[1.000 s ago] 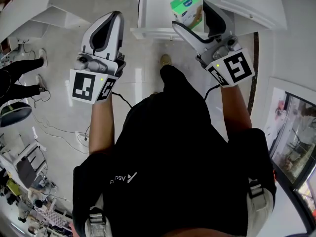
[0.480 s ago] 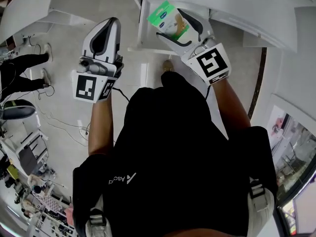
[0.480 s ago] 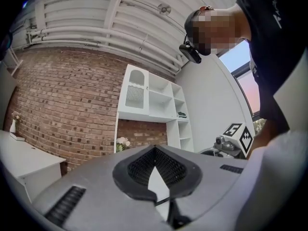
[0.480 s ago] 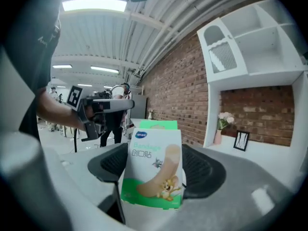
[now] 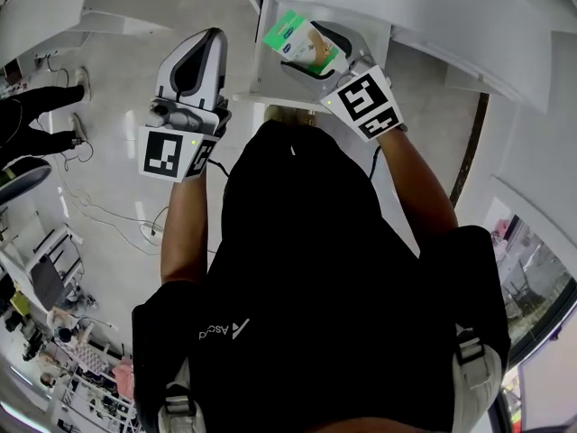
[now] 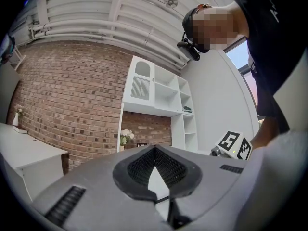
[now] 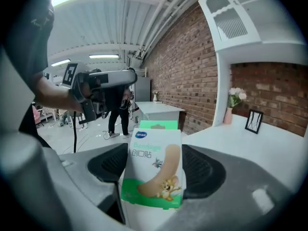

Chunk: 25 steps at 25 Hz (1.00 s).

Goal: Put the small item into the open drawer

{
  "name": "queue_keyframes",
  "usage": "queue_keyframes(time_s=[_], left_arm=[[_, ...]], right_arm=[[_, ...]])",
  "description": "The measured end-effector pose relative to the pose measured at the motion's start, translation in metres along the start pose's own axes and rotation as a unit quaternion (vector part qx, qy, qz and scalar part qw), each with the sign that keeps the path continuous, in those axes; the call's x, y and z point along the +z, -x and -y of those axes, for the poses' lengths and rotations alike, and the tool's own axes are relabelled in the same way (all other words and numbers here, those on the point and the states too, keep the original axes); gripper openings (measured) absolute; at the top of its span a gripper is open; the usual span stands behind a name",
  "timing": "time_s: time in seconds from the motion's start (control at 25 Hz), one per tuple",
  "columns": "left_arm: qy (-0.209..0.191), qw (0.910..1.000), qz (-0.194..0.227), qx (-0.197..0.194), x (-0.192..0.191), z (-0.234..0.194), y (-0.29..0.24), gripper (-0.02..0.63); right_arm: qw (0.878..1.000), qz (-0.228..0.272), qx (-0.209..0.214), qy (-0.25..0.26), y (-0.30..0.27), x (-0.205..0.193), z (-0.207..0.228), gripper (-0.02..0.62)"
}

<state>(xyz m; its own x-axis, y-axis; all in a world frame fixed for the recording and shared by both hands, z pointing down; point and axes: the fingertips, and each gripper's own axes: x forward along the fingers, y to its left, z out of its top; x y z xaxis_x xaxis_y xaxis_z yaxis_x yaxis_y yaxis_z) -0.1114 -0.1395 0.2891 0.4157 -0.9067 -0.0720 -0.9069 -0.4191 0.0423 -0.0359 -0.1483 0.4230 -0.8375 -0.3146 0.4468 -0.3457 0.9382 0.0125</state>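
Item: bandage box [image 7: 153, 170], small, green and white. Location: above the open drawer [image 5: 260, 48], upright, clamped between the right gripper [image 5: 311, 48] jaws.
Left gripper [image 6: 155, 150]: jaws together, empty, left of the drawer.
Handling note: lower the box well inside the drawer walls, clear of the front rim, before parting the jaws.

Right gripper [image 5: 305, 50]: the lower end of the bandage box [image 7: 153, 170] is buried between the jaws, and the fine print under its logo is unreadable. Drawer [image 5: 259, 61] beneath this gripper: floor mostly covered by gripper and box. Beyond the left gripper [image 6: 155, 150], the shelf objects [image 6: 186, 109] are too small to identify.
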Motion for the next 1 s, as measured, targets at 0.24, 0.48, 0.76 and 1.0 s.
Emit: queue_keyframes(time_s=[0.24,0.48,0.76,1.0], left_arm=[[0.022,0.9997,-0.011,-0.006,-0.032,-0.022,-0.016,-0.002],[0.040,0.9990,-0.017,-0.013,-0.049,-0.052,-0.032,-0.002],[0.053,0.9980,-0.029,-0.018,-0.077,-0.076,-0.035,-0.002],[0.062,0.9970,-0.042,-0.022,-0.096,-0.085,-0.044,-0.002]], right_arm=[[0.998,-0.061,0.000,-0.023,-0.038,-0.040,0.015,0.347],[0.992,-0.119,-0.015,-0.048,-0.080,-0.076,0.037,0.347],[0.984,-0.162,-0.043,-0.066,-0.119,-0.116,0.055,0.347],[0.978,-0.188,-0.060,-0.075,-0.138,-0.141,0.075,0.347]])
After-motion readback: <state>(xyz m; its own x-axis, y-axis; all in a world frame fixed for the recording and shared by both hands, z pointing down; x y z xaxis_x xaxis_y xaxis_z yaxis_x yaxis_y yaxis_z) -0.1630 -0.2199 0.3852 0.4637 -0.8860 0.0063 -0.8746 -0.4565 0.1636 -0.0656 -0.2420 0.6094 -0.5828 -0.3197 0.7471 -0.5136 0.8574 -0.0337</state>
